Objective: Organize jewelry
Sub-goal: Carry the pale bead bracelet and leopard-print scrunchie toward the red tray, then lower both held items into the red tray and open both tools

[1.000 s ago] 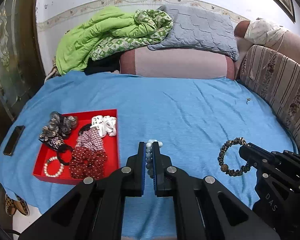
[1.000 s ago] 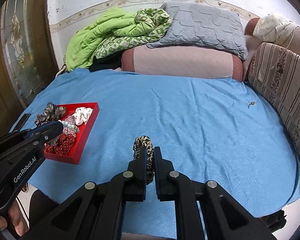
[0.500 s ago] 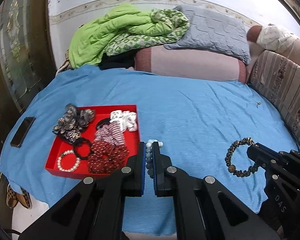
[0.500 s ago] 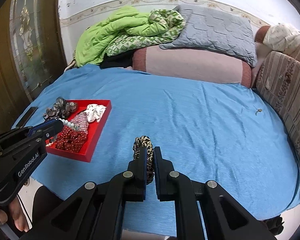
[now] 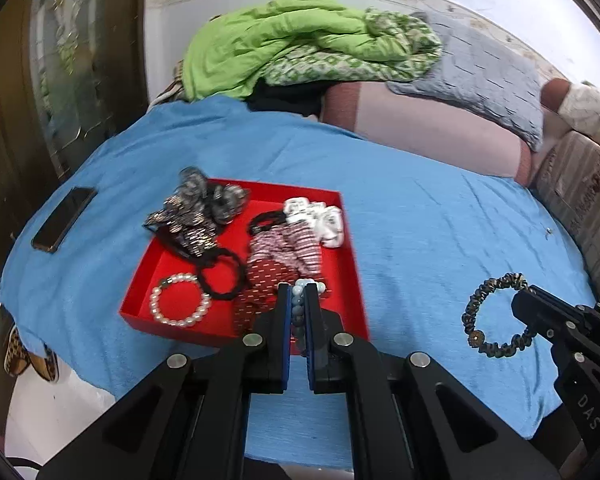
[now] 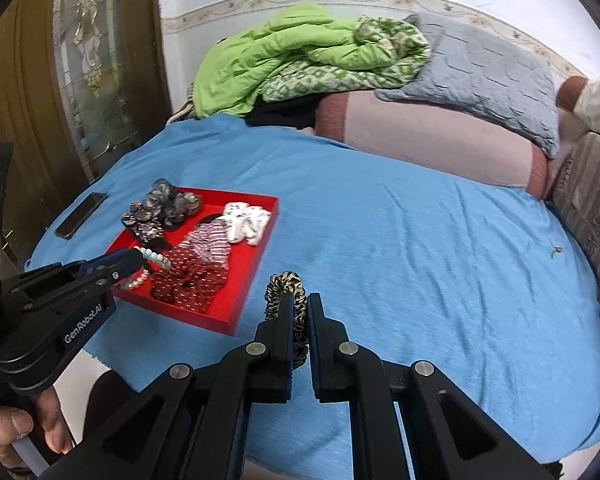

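- Left gripper (image 5: pixel 296 312): fingers closed on a pale blue bead bracelet (image 5: pixel 300 300); beads show between the pads and just past the tips, above the near right part of the red tray (image 5: pixel 342 200).
- Right gripper (image 6: pixel 298 320): fingers closed on a leopard-print scrunchie (image 6: pixel 286 286), its loop standing out beyond the tips, over bare blue bedsheet (image 6: pixel 420 260) just right of the tray.
- Ahead of the left fingers, in the tray: red patterned scrunchie (image 5: pixel 268 276), striped scrunchie (image 5: pixel 288 246), black hair tie (image 5: pixel 220 276), white pearl bracelet (image 5: pixel 178 306), white printed scrunchie (image 5: pixel 324 220), sequined dark scrunchies (image 5: pixel 196 208).
- Left of the tray, on the sheet: phone (image 5: pixel 64 218).
- Risk: the bracelet, pinched at one short stretch, could slip out over the tray's near wall and land on the sheet if let go too soon.
- Risk: it could snag on the heaped scrunchies and drag one out as the fingers withdraw.
- Risk: the two grippers converge on one tray; crowding could knock it.
- Change: a second ago the tray lay well left of the left fingers; now the tips stand over it. The right gripper has closed in likewise. Both grips unchanged.
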A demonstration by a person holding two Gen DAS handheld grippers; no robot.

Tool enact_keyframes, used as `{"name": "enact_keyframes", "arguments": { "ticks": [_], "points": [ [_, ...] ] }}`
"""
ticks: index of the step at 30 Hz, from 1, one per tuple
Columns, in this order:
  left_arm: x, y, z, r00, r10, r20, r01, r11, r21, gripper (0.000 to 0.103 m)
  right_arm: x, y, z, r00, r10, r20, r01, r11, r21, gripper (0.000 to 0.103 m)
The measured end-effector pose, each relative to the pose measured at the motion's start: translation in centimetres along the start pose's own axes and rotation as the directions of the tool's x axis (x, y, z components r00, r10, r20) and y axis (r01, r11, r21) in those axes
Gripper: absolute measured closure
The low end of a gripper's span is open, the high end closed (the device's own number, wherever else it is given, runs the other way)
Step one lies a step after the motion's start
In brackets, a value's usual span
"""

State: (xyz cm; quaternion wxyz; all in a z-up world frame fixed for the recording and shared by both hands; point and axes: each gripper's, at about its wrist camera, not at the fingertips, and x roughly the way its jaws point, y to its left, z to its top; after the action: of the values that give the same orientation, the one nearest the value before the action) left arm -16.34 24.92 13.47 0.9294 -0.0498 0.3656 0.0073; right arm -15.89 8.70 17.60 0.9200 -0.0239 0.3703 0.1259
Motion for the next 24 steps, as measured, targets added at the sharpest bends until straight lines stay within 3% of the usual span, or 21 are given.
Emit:
{"name": "enact_keyframes", "arguments": {
  "ticks": [4,24],
  "points": [
    [1.0,1.8,0.0,1.000,0.020,-0.016,-0.021,0.999,-0.029,0.098,1.3,1.3,0.4,0.998,0.058,-0.021,-0.058,0.998,-0.010,0.095],
    [4.3,7.6,0.3,0.997,0.037,-0.067,-0.045,0.991,-0.123,0.098,6.7,5.1,1.6,0.984,0.155,-0.092,-0.160,0.986,-0.053,0.095]
  ]
}}
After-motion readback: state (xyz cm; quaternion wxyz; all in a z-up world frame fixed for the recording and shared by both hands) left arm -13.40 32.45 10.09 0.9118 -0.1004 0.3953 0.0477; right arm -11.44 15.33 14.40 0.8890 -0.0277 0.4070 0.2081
